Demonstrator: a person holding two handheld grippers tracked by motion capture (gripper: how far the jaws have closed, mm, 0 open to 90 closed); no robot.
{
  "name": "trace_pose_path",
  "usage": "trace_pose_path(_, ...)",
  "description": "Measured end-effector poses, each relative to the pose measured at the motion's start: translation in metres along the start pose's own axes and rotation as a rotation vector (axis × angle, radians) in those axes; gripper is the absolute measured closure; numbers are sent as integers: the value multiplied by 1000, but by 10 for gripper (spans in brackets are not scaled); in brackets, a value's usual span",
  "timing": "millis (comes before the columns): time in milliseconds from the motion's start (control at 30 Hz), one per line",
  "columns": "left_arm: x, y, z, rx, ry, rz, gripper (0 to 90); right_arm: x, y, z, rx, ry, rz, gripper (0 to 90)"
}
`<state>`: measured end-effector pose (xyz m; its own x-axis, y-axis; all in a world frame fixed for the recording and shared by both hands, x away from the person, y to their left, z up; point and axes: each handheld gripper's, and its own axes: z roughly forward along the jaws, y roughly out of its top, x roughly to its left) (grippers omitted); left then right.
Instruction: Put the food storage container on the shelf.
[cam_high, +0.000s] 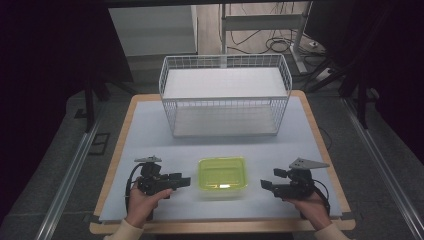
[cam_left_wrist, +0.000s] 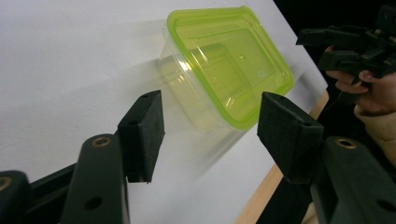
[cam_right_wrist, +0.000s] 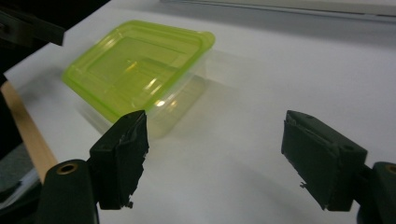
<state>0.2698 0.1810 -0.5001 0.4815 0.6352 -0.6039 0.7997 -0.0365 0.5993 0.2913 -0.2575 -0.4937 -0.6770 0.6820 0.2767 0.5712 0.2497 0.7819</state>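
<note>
I see a bright table (cam_high: 150, 140) in a dark room. At my 12 o'clock, the green box (cam_left_wrist: 224, 65) looks blurry and shiny.

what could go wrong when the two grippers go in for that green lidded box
The container looks light and clear-walled, so a one-sided push from the left gripper or right gripper may slide it across the smooth mat. Both grippers are open and off it; a pinch on the green lid alone might pop it loose.
</note>
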Motion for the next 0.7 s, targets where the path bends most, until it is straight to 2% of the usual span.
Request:
trace_pose_path(100,1,1,3,-2,-7,-17,396,2,8,7,18,48,34,257)
trace_pose_path(167,2,1,3,-3,-9,-24,391,2,10,8,21,57,40,262)
trace_pose_path(267,4,3,7,-1,-14,-45,390,0,18,18,36,103,98,294)
trace_pose_path(333,5,4,9,-3,-17,-55,391,-1,19,21,39,107,105,302)
trace_pose_path(367,6,7,11,-4,-24,-67,392,-1,22,27,55,112,132,321)
trace_pose_path(467,6,11,16,-10,-29,-78,394,-1,24,32,61,119,151,332)
trace_pose_path(600,3,17,25,5,-29,-65,393,0,27,42,77,127,177,363)
trace_pose_path(700,4,18,29,19,-28,-71,395,-1,28,48,82,147,200,391)
